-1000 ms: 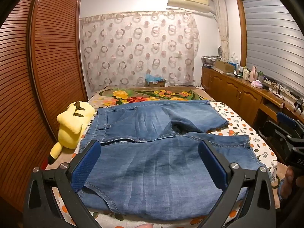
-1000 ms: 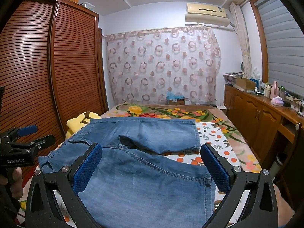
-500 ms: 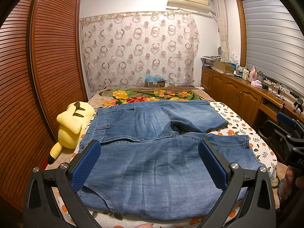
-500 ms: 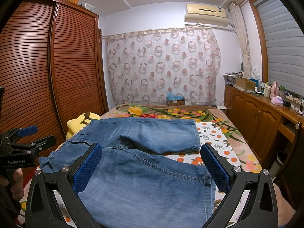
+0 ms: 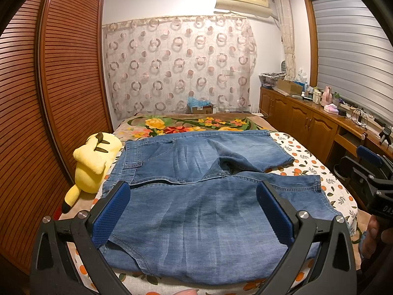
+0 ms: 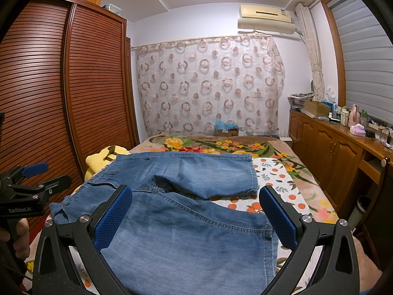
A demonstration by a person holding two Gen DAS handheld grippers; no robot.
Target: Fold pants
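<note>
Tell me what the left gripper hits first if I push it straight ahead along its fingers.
Most likely the denim pants spread on the bed: the open left gripper frames the near leg. Depth is unclear, so it might skim above the fabric.

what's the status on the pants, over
Left gripper open, right gripper open, both empty. Pants spread flat on bed, unfolded. Yellow plush beside waistband.

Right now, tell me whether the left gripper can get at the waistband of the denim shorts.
Probably yes. The left gripper is open above the denim shorts, and nothing covers the waistband; the yellow plush toy lies just beside it.
</note>
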